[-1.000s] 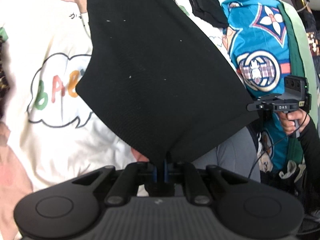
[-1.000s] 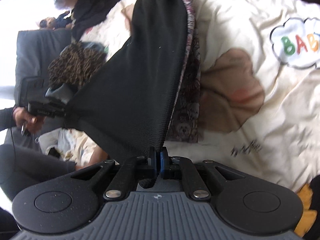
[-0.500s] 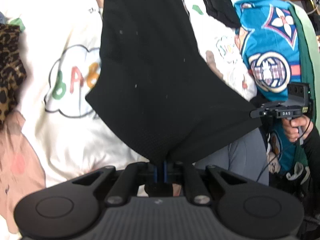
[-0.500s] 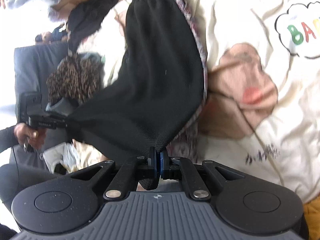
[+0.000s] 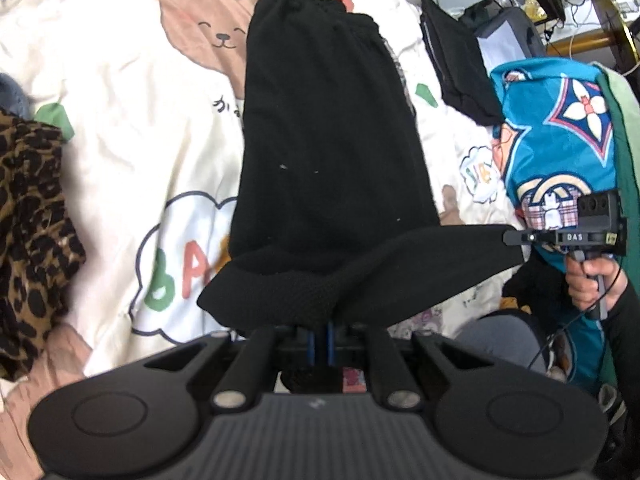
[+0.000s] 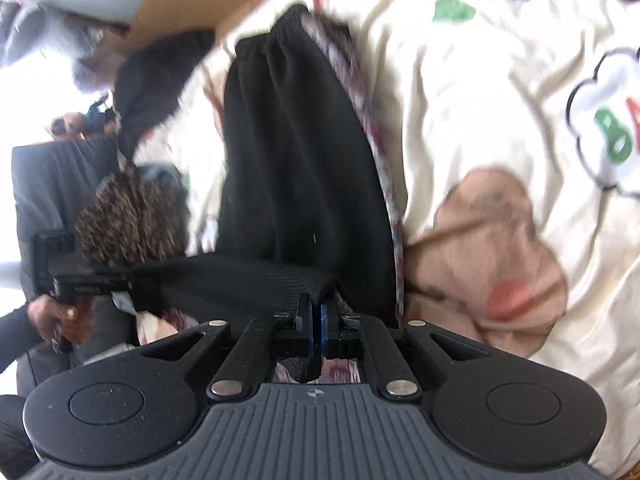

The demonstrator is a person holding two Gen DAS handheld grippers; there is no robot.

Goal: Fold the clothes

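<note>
Black trousers with a gathered waistband lie lengthwise on the cartoon-print bedspread, waistband at the far end. Their near edge is lifted and stretched between both grippers. My left gripper is shut on one corner of that edge, and in its view my right gripper pinches the other corner at the right. In the right wrist view the trousers run away from my right gripper, shut on the fabric, with the left gripper at the left holding the other end. A patterned garment peeks out beneath.
A leopard-print garment lies at the left of the bedspread. Another black garment lies at the far right beside a teal patterned pillow. A person's hand grips the right handle. The grey legs of the person sit at the near edge.
Both grippers have come down and forward with the trousers' edge. The fabric, earlier hanging high as a wide sheet, now lies mostly flat on the bed with only the near edge raised.
</note>
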